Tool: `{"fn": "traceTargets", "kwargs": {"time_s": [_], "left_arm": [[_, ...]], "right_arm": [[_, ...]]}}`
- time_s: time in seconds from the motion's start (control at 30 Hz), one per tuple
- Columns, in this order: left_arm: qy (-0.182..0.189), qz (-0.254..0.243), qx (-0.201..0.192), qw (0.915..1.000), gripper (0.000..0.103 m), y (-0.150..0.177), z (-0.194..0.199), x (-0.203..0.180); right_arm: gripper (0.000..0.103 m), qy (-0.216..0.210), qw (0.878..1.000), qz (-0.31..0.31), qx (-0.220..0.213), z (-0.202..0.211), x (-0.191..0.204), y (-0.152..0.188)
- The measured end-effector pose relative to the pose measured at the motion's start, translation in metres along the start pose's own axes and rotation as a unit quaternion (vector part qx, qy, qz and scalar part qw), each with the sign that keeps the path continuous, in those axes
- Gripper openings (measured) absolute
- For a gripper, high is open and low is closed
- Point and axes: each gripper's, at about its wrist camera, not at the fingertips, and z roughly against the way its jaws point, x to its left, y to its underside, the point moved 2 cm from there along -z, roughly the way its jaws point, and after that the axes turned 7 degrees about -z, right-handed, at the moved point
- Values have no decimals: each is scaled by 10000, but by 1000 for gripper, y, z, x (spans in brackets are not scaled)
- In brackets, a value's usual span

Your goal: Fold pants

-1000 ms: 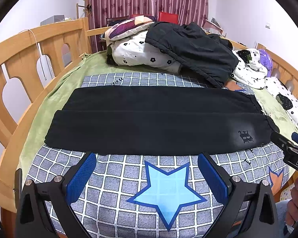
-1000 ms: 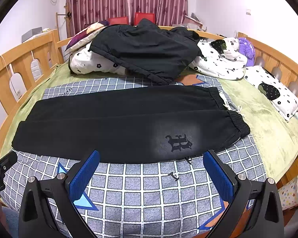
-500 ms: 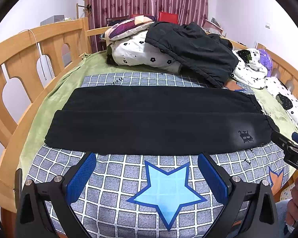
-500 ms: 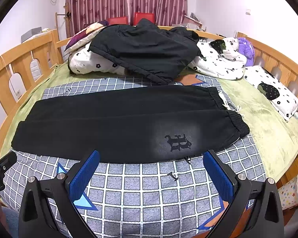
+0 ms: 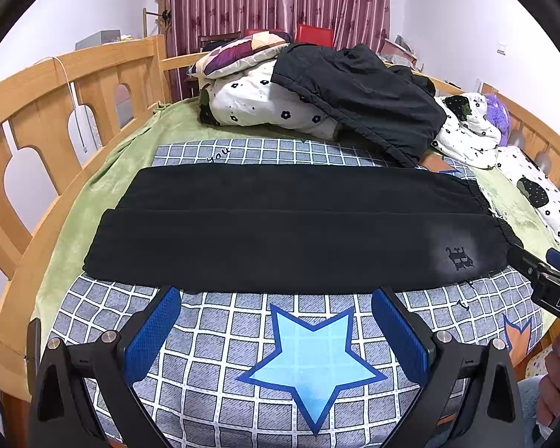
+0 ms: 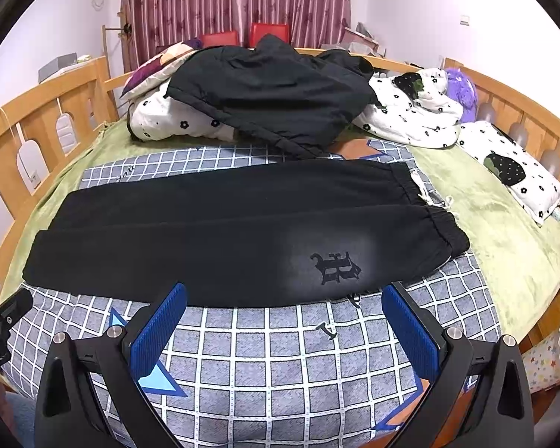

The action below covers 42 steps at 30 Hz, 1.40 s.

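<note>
Black pants are lying flat across a grey checked blanket on a wooden-railed bed, legs side by side, cuffs toward the left rail, elastic waistband at the right. A gothic logo is showing on the near leg close to the waistband. The left gripper is hovering above the blanket just short of the pants' near edge, jaws spread wide, gripping nothing. The right gripper is hovering likewise near the logo, jaws wide and empty. A light blue star is sitting between the left gripper's blue pads. Behind the pants, a black jacket is draping over floral bedding.
</note>
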Motion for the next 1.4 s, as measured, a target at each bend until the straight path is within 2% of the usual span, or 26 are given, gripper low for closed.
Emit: {"fn": "traceTargets", "kwargs": {"time_s": [0.17,0.27,0.37,0.53,0.6,0.67,0.73,0.83,0.93,0.97,1.07,1.17,1.27,1.33,1.4], "left_arm": [[33,47,-115,9999,103,-7,-4,1],[308,149,-32,9994,103,-17,-12,7],[240,149,-138,9995,102,-34,-15,19],[-62,-19,-310,9995,102,-53,-22,48],[12,-24,-198,9998,102,-53,-35,61],[271,24,-17,9996,102,-47,-56,74],[295,131,174,9993,102,-34,-80,87],[245,321,409,9983,98,-9,-114,104],[310,725,615,9950,92,24,-142,123],[384,897,702,9927,90,35,-150,130],[514,1376,860,9854,85,64,-170,149],[734,1771,642,9794,82,81,-177,165],[972,2028,477,9732,82,83,-180,171],[975,2123,533,9709,82,77,-188,174],[988,2364,600,9648,82,71,-198,180]], "right_arm": [[98,-201,9997,-43,-113,-1,10,-3],[94,-326,9994,111,-103,-3,20,-12],[94,-333,9983,330,-349,2,24,-30],[94,-635,9962,311,-514,2,4,-63],[91,-630,9957,307,-614,-6,-13,-73],[86,-431,9967,307,-614,-23,-29,-77],[84,-359,9983,261,-366,-50,-50,-72],[70,-405,9990,-44,185,-94,-84,-58],[56,-373,9971,-479,455,-128,-119,-30],[54,-377,9960,-592,550,-138,-129,-19],[54,-442,9927,-815,768,-160,-148,11],[54,-734,9849,-1327,836,-172,-163,36],[57,-1022,9727,-1944,748,-184,-176,46],[57,-1121,9666,-2184,735,-195,-178,46],[57,-1173,9614,-2384,716,-204,-178,42]]}}
